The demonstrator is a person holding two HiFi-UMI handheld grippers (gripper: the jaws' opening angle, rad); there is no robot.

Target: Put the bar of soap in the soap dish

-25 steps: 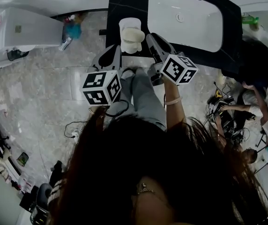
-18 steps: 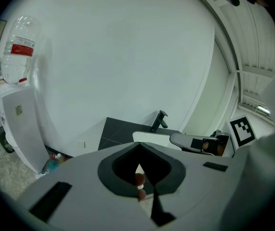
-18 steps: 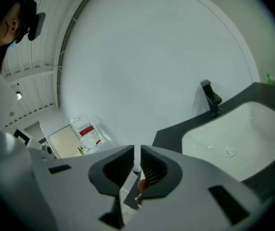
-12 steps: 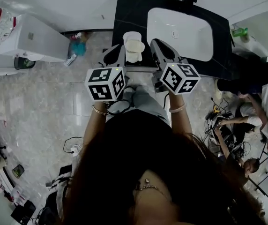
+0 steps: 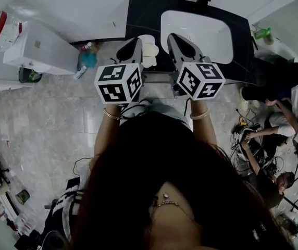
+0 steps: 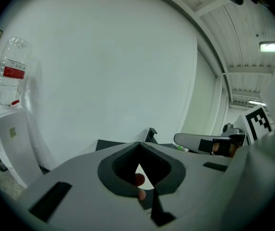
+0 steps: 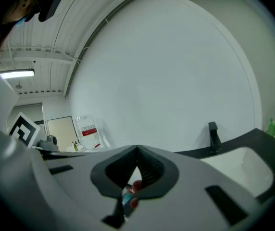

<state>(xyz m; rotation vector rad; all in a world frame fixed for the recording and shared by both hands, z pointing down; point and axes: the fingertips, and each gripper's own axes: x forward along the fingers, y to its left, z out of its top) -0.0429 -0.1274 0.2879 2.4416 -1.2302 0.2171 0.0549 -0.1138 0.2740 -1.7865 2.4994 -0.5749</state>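
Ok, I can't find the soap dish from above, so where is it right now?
In the head view, upper middle: the soap dish sits on the dark counter just left of the white basin, with the soap in it.

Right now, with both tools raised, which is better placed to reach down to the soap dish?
Left, probably. In the head view the left tool sits right beside the soap dish holding the bar of soap; the right tool lies toward the sink. Both are shut and empty.
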